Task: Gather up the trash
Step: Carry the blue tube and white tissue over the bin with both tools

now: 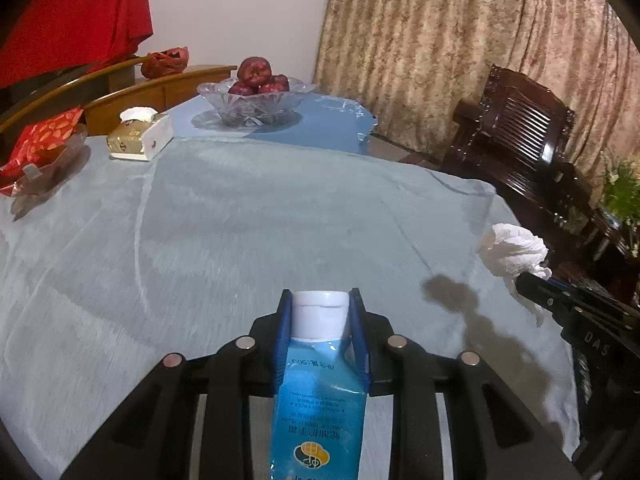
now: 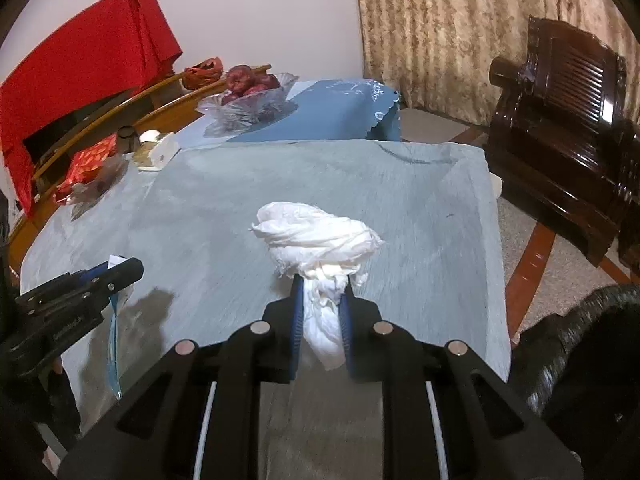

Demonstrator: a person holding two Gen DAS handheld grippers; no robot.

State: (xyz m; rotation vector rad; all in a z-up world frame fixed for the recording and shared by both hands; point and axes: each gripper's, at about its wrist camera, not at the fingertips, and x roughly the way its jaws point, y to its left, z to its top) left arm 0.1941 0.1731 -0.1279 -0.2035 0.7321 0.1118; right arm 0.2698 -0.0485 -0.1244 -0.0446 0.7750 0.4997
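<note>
My left gripper [image 1: 320, 300] is shut on a blue hand-cream tube [image 1: 318, 400] with a white cap, held above the grey-blue tablecloth [image 1: 240, 220]. My right gripper [image 2: 322, 284] is shut on a crumpled white tissue [image 2: 316, 232], also held above the cloth. The right gripper [image 1: 528, 280] with the tissue [image 1: 512, 246] shows at the right edge of the left wrist view. The left gripper [image 2: 128, 270] with the tube [image 2: 113, 344] seen edge-on shows at the left of the right wrist view.
A glass bowl of red apples [image 1: 256, 96] stands at the far end. A tissue box [image 1: 140, 134] and a red snack packet [image 1: 40, 148] lie at the far left. A dark wooden armchair [image 1: 520, 136] stands right of the table, with curtains behind it.
</note>
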